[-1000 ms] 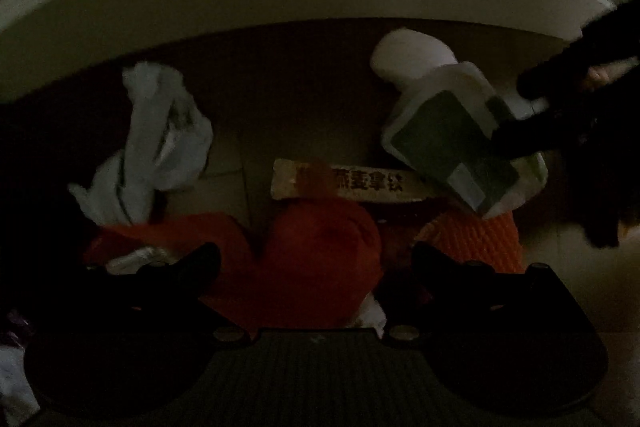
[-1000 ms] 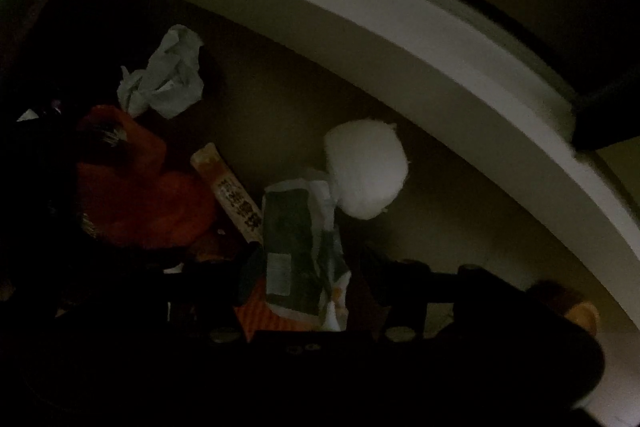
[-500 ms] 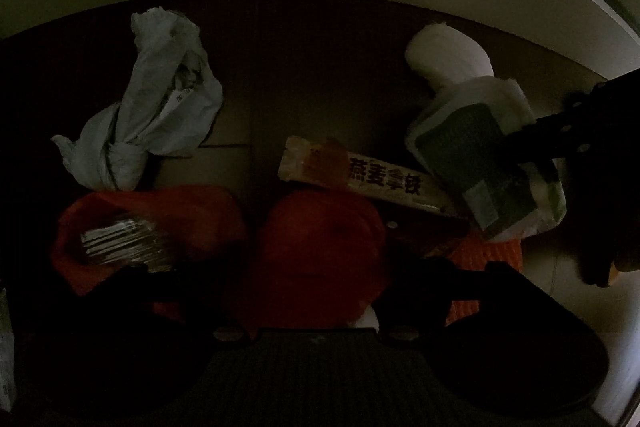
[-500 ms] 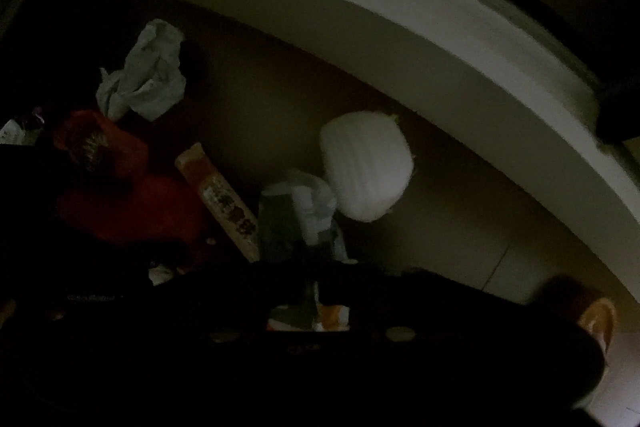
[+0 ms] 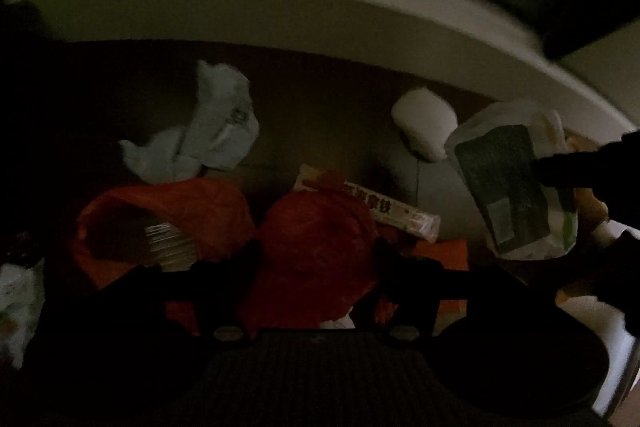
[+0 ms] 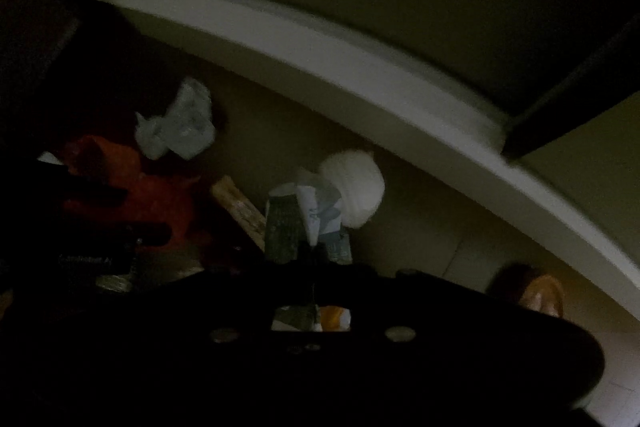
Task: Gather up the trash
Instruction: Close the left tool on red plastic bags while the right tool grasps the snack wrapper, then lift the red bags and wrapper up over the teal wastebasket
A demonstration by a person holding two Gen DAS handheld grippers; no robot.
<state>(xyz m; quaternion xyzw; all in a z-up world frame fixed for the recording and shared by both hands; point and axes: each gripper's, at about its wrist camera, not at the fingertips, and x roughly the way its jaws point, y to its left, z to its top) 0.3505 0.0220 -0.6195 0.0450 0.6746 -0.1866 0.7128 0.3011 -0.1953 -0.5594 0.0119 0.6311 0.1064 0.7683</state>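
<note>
red bag point(image 5: 316, 251) between closing left claw point(image 5: 316, 267), wrapper point(image 6: 304, 223) pinched in right claw point(image 6: 314, 267)

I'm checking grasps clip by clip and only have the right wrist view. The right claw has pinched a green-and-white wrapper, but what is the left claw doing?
Observer: The left claw has a red bag bulging between its fingers, and its jaws are closing on it.
Operator: Is that the only red bag?
Observer: No. A second red bag lies just left of it, mouth open, with something silvery and crinkled inside.
Operator: How does my wrapper look from that side?
Observer: The wrapper hangs from the tip of the right claw with its dark green panel facing the left camera, beside the white foam ball.
</note>
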